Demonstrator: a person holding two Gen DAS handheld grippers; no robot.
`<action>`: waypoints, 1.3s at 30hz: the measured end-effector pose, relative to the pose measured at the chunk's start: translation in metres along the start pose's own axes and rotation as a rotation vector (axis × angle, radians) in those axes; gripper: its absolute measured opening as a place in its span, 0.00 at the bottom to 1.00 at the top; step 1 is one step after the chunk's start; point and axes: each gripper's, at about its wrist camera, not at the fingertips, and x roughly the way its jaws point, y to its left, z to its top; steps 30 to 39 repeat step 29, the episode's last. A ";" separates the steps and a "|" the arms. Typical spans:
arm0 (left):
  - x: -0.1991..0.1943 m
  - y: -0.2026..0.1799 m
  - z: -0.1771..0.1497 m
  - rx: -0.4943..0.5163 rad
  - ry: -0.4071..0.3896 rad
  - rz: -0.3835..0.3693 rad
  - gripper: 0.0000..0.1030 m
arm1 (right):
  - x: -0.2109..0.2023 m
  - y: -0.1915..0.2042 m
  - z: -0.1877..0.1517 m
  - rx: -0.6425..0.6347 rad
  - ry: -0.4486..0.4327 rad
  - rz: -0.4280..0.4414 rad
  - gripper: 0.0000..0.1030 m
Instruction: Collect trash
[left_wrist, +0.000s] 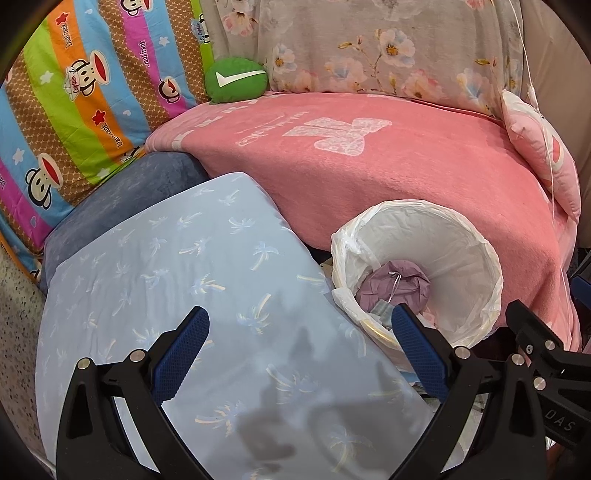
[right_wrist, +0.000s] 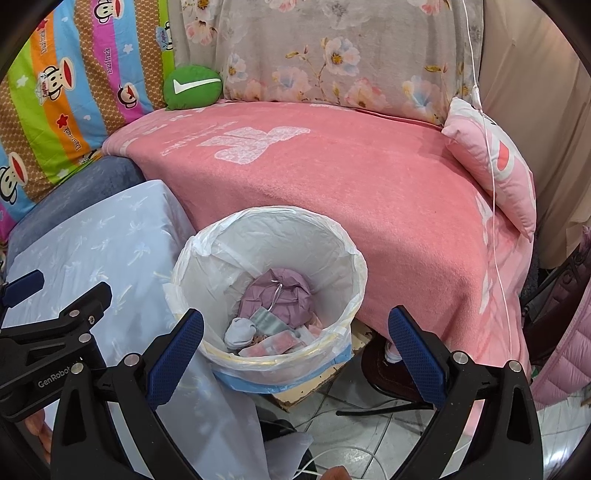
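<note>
Trash bin (right_wrist: 280, 295) beside the bed holds scraps; my hand-held grippers (left_wrist: 301, 354) (right_wrist: 295, 350) gape empty; a careless swing could tip it.

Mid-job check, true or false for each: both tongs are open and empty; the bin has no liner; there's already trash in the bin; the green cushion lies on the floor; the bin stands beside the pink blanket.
1. Both the left tongs and right tongs are open and empty. True.
2. The bin has no liner. False: a white bag lines it.
3. Trash is already in the bin. True.
4. The green cushion lies on the floor. False: it sits at the back of the pink blanket.
5. The bin stands beside the pink blanket. True.
</note>
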 end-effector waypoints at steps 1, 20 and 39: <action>0.000 0.000 0.001 0.000 0.001 0.000 0.92 | 0.000 0.000 0.000 0.000 0.000 0.000 0.94; -0.001 -0.001 0.000 0.003 -0.002 0.000 0.92 | -0.001 -0.004 -0.001 0.002 -0.002 -0.002 0.94; -0.002 -0.002 -0.002 0.020 0.000 -0.009 0.92 | -0.002 -0.003 0.000 0.003 -0.003 -0.003 0.94</action>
